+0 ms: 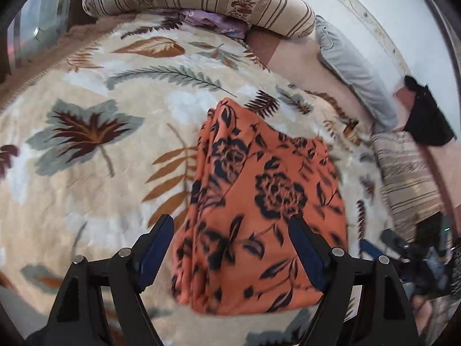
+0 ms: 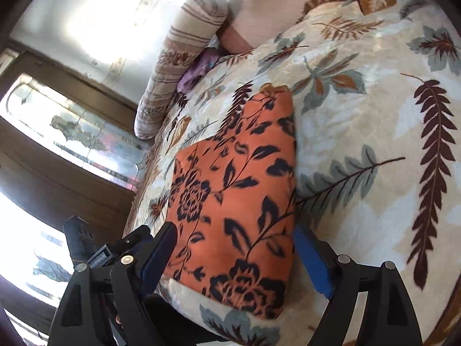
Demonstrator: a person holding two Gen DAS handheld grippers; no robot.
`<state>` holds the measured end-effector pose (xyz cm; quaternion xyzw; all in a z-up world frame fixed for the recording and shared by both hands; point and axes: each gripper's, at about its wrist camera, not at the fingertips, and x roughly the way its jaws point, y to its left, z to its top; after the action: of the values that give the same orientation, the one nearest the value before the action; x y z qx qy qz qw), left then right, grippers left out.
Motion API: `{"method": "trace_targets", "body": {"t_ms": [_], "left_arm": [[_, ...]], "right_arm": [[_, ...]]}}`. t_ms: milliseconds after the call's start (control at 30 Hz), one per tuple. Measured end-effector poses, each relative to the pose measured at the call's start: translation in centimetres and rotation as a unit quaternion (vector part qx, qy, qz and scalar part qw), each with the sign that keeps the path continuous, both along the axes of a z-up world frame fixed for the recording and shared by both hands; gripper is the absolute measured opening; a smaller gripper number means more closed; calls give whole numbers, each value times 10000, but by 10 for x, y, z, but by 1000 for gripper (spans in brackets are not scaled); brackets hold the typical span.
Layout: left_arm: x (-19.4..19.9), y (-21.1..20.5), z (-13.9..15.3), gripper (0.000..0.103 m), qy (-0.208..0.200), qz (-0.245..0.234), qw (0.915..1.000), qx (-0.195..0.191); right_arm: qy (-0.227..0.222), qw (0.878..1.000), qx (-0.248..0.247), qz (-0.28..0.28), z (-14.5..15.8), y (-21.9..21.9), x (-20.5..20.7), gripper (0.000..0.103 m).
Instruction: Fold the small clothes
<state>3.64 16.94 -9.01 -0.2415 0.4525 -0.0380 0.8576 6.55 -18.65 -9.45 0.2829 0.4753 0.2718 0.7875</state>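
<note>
Orange floral garment [image 1: 259,201] lies folded into a compact stack on the bed, resting on the leaf-print blanket [image 1: 86,187]. Black flower and vine print on top; layered fold edges show along its left side in the left wrist view. It narrows toward the far end. Same garment [image 2: 233,196] in the right wrist view, long edge running away from the camera, near end close to the blanket's edge.

Left claw [image 1: 232,225]: spread wide, blue-padded fingers [image 1: 157,242] either side of the garment's near end. Pads not pressing the cloth; nothing pinched.

Right claw [image 2: 234,235]: also spread wide, straddling the garment's near end from the other side. The right-hand pad sits just beside the garment's edge; can't tell if it brushes the cloth. No grip visible.

The left claw's black frame [image 2: 115,248] shows at lower left in the right wrist view, just beside the right claw.

Around it:
- Striped bolster pillow [image 1: 198,0] along the far edge of the bed, purple cloth [image 1: 213,21] tucked under it.
- Grey pillow [image 1: 354,72] by the white wall [image 1: 403,14].
- Black cloth [image 1: 426,115] near the wall.
- Second striped cushion [image 1: 406,178] at right.
- Window with patterned glass [image 2: 72,132] in a dark wooden frame, left side of the right wrist view.
</note>
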Motion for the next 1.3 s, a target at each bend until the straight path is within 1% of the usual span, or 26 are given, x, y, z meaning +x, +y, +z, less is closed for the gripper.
{"method": "trace_targets", "body": {"t_ms": [100, 167, 233, 267, 300, 333, 367, 400, 433, 467, 500, 567, 600, 667, 700, 767, 867, 933, 1033, 1100, 1133, 1167, 1200, 1233, 1267, 1300], "left_arm": [[28, 6, -14, 82, 254, -142, 9989, -364], [41, 3, -22, 82, 366, -224, 9986, -299], [49, -1, -32, 82, 516, -362, 9975, -309], [51, -3, -37, 82, 581, -375, 9972, -289], [53, -5, -42, 78, 644, -400, 9969, -186], [54, -9, -47, 71, 693, -478, 9964, -78], [53, -12, -47, 67, 637, -523, 9966, -27], [53, -15, -47, 54, 609, -609, 9963, -15], [54, -18, -45, 43, 626, -631, 9960, 19], [55, -20, -43, 35, 598, -685, 9959, 37], [54, -23, -39, 30, 553, -707, 9959, 91], [54, -27, -29, 28, 442, -707, 9964, 167], [54, -30, -24, 27, 381, -717, 9966, 122], [55, -40, -13, 27, 221, -773, 9968, 31], [57, -46, -6, 27, 108, -797, 9968, 32], [62, -59, 8, 27, -118, -863, 9962, -14], [79, -86, 24, 27, -373, -942, 9949, -7], [94, -108, 29, 28, -429, -1037, 9936, 98], [111, -136, 23, 28, -380, -1174, 9922, 194], [123, -150, 7, 30, -180, -1211, 9921, 282], [130, -158, -5, 35, 0, -1237, 9916, 372], [135, -164, -17, 35, 202, -1246, 9908, 482], [137, -169, -29, 41, 424, -1261, 9891, 624], [136, -169, -35, 56, 492, -1260, 9883, 701], [132, -167, -34, 61, 407, -1183, 9892, 765], [127, -164, -30, 67, 306, -1069, 9897, 905]], "right_arm": [[347, 9992, 213, -57, -17, 0, 30, 85], [534, 9982, 268, 6, -30, 7, 48, 85], [709, 9974, 153, 52, -43, 16, 62, 85], [808, 9965, 175, 144, -50, 22, 67, 85], [881, 9957, 177, 224, -56, 28, 70, 85], [864, 9958, 102, 276, -59, 32, 72, 82], [726, 9967, -12, 364, -56, 38, 72, 62], [740, 9962, -129, 437, -57, 43, 73, 49], [718, 9960, -165, 498, -56, 47, 73, 46], [652, 9961, -230, 544, -53, 49, 73, 40], [533, 9960, -342, 627, -47, 52, 72, 36], [231, 9952, -538, 785, -28, 56, 69, 34], [137, 9949, -572, 823, -20, 55, 68, 34], [-165, 9939, -701, 840, 4, 51, 67, 34], [-247, 9937, -710, 829, 11, 47, 68, 34], [-477, 9930, -770, 762, 31, 29, 72, 34], [-614, 9935, -775, 564, 46, -2, 83, 34], [-678, 9940, -744, 436, 49, -20, 92, 34], [-585, 9958, -671, 215, 35, -53, 106, 34], [-490, 9964, -665, 168, 21, -65, 115, 34], [-390, 9971, -639, 152, 11, -72, 122, 35], [-245, 9973, -682, 67, -4, -80, 127, 40], [-95, 9963, -844, -92, -17, -85, 132, 43], [79, 9936, -1099, -266, -29, -90, 134, 46], [237, 9909, -1261, -405, -38, -96, 133, 51], [180, 9932, -1045, -477, -39, -102, 127, 52]]}}
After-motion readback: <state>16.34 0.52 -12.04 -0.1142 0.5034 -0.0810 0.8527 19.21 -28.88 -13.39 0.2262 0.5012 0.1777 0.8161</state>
